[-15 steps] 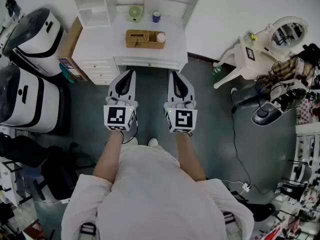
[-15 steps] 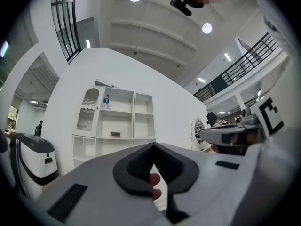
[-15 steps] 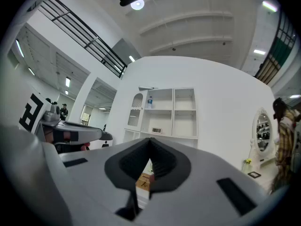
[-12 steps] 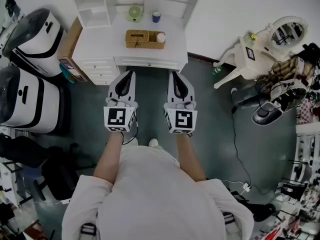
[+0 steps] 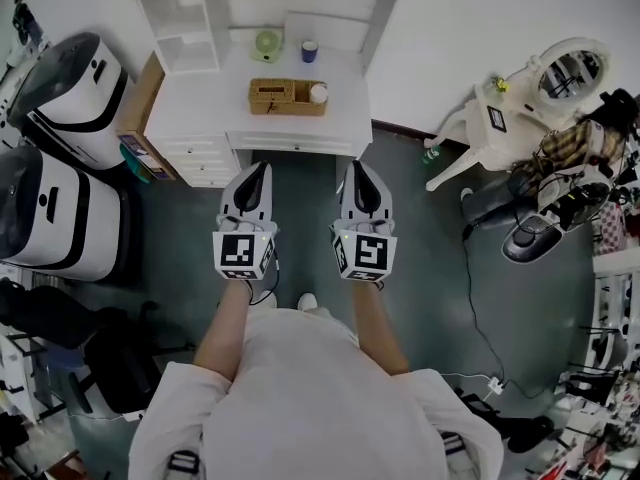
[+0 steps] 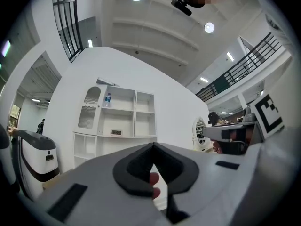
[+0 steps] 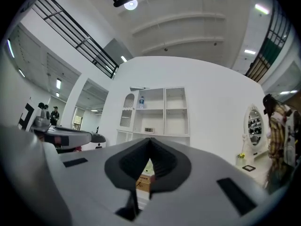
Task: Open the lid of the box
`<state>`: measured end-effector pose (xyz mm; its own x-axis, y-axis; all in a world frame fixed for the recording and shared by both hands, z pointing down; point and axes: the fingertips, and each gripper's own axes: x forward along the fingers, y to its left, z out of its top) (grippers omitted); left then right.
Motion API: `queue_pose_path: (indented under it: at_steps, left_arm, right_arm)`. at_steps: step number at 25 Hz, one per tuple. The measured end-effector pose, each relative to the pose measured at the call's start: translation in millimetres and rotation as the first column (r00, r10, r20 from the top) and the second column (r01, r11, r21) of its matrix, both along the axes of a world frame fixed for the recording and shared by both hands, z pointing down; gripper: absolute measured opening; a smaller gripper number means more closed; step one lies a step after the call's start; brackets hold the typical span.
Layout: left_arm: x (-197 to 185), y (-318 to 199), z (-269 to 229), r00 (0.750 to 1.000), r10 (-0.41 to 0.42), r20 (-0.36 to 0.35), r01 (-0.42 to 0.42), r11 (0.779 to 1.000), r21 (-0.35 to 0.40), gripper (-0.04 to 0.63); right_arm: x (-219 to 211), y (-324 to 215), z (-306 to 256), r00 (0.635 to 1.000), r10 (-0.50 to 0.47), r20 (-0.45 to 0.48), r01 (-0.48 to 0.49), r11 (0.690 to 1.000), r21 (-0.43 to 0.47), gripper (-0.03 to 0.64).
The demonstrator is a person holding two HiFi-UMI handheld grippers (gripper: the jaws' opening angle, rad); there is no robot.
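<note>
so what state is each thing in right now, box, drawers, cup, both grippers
wicker box: lid down, nothing touching it
drawers: shut
blue cup: upright on the desk
left gripper: fingers shut, empty, held short of the desk
right gripper: fingers shut, empty, held short of the desk

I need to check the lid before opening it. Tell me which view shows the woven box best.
The head view: the whole woven box sits in plain sight on the white desk. The right gripper view shows only a sliver of it behind its jaws. The left gripper view doesn't show it.
</note>
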<state>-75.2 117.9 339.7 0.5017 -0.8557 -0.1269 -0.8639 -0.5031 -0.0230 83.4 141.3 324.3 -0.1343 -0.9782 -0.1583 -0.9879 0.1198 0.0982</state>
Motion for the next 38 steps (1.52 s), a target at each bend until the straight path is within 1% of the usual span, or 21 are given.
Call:
queue_pose_path:
  at_steps: [4, 8, 11, 15, 19, 22, 27, 30, 34, 35, 38]
  left_arm:
    - [3, -4, 12, 1.0, -0.023, -0.006, 0.023, 0.999, -0.025, -0.005]
    - [8, -15, 26, 0.999, -0.054, 0.003, 0.054, 0.998, -0.034, -0.003]
    - [18, -30, 36, 0.997, -0.071, 0.019, 0.072, 0.997, -0.033, -0.003]
    - [18, -56, 51, 0.995, -0.1, 0.03, 0.101, 0.993, -0.059, -0.003]
    - [19, -104, 57, 0.993, -0.116, 0.035, 0.117, 0.992, -0.046, -0.003]
    - [18, -150, 58, 0.993, -0.116, 0.019, 0.116, 0.993, -0.034, -0.003]
    - [11, -231, 56, 0.996, -0.093, 0.006, 0.093, 0.996, -0.016, -0.003]
    - [8, -275, 60, 0.997, -0.074, 0.006, 0.074, 0.997, -0.013, -0.003]
    - [5, -321, 76, 0.998, -0.058, 0.016, 0.059, 0.998, -0.015, -0.002]
    - [6, -329, 82, 0.998, -0.054, 0.019, 0.054, 0.998, -0.018, 0.008]
    - [8, -352, 104, 0.999, -0.04, 0.033, 0.041, 0.999, -0.031, 0.12]
  right_arm:
    - [16, 0, 6, 1.0, -0.003, 0.011, 0.003, 1.0, -0.019, -0.009]
    - [35, -7, 17, 0.999, -0.017, 0.037, 0.018, 0.999, -0.033, -0.009]
    - [47, -25, 26, 0.998, -0.032, 0.057, 0.035, 0.998, -0.051, -0.009]
    - [46, -52, 38, 0.997, -0.07, 0.045, 0.073, 0.995, -0.075, -0.009]
    - [45, -105, 43, 0.996, -0.087, 0.029, 0.089, 0.993, -0.072, -0.009]
    - [43, -151, 43, 0.996, -0.089, -0.002, 0.089, 0.994, -0.059, -0.009]
    - [40, -232, 29, 0.997, -0.065, -0.041, 0.064, 0.998, -0.025, -0.009]
    - [39, -276, 23, 0.998, -0.056, -0.042, 0.055, 0.998, -0.015, -0.009]
    - [40, -319, 24, 0.998, -0.055, -0.039, 0.054, 0.998, -0.015, -0.009]
    - [41, -328, 26, 0.997, -0.057, -0.041, 0.057, 0.998, -0.02, -0.008]
    - [43, -351, 33, 0.997, -0.07, -0.044, 0.069, 0.997, -0.025, -0.008]
